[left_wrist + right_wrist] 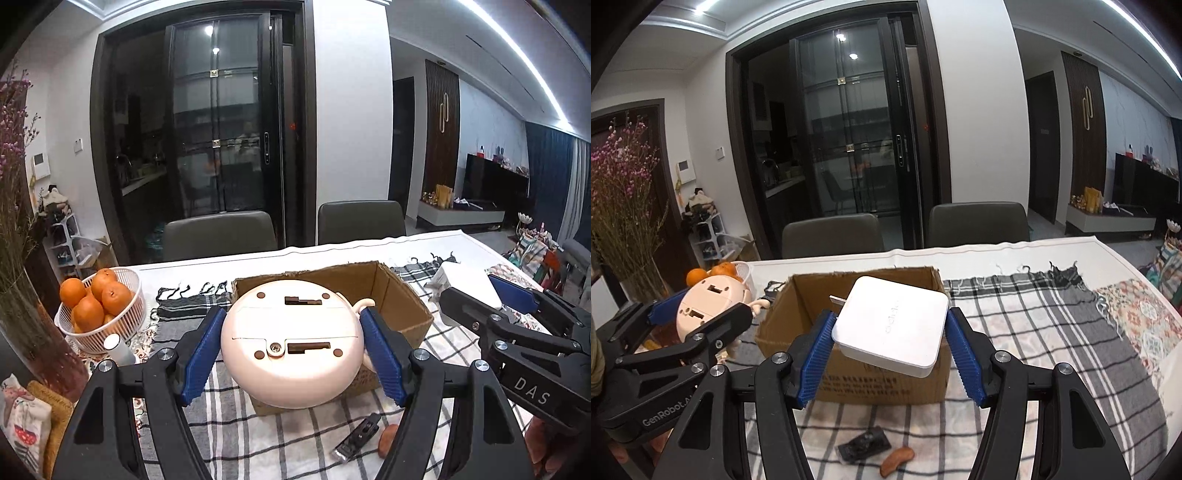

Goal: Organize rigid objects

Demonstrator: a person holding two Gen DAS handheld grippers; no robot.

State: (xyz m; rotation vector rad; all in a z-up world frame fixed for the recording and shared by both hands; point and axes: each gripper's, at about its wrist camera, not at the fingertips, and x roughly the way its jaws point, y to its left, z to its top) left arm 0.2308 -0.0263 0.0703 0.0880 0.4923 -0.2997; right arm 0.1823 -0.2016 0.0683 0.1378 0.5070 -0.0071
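Observation:
An open cardboard box [402, 299] [886, 380] stands on the checked cloth. My left gripper [295, 350] is shut on a round cream toy [291, 343], base toward the camera, held above the box's near left edge. It also shows in the right wrist view [709, 302]. My right gripper [890, 350] is shut on a white square charger [894, 325] with a metal plug prong, held above the box's front. In the left wrist view the right gripper [491, 299] and charger [465, 280] show at right.
A white basket of oranges [99, 306] and a small white tube [118, 349] sit left of the box. A dark small tool [864, 448] and a brown piece [897, 459] lie in front. A vase of dried flowers [624, 206] stands far left. Two chairs [221, 236] stand behind the table.

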